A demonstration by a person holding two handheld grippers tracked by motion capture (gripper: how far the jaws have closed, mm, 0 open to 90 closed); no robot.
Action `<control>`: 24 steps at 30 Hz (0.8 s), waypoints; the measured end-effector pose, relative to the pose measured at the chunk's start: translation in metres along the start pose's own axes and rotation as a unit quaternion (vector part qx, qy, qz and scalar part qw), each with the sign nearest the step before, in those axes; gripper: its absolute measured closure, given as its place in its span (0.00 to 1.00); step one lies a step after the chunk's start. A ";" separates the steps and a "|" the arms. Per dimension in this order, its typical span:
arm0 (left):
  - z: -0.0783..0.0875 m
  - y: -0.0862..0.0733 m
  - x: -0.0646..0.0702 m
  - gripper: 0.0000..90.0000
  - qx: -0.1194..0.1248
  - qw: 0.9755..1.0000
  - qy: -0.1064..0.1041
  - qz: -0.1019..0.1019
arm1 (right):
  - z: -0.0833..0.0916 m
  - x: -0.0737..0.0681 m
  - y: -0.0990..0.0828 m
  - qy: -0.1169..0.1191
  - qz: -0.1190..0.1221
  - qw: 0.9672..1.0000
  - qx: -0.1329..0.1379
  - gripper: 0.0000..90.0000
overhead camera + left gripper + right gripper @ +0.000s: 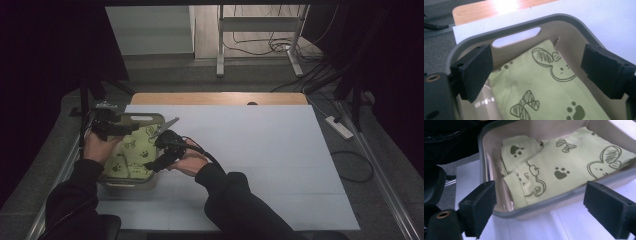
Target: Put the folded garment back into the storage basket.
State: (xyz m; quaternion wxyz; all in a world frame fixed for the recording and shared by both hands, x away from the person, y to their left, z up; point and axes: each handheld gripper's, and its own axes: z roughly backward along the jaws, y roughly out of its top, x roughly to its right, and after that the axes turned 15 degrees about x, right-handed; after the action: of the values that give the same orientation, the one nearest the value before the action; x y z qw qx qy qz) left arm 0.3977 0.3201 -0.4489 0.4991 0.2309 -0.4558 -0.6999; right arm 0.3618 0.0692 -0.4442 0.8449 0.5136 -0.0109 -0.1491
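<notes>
Lying folded in the grey bin at table's left, green printed cloth sits just ahead of both wide-open, empty grippers: left gripper over it, right gripper outside near rim.

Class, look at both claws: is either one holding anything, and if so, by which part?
Nothing is held. The left claw and right claw are both open, poised by the bin with the green cloth inside.
</notes>
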 end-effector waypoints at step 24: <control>0.010 -0.005 0.030 0.02 0.010 1.000 -0.022 -0.020 | 0.034 0.013 -0.015 -0.018 -0.009 1.000 0.004 0.01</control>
State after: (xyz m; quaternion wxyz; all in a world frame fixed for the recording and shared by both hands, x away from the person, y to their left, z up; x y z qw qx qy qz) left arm 0.3761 0.2976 -0.4447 0.4725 0.2292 -0.4690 -0.7101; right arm 0.3644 0.0298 -0.4433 0.8413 0.5139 -0.0224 -0.1661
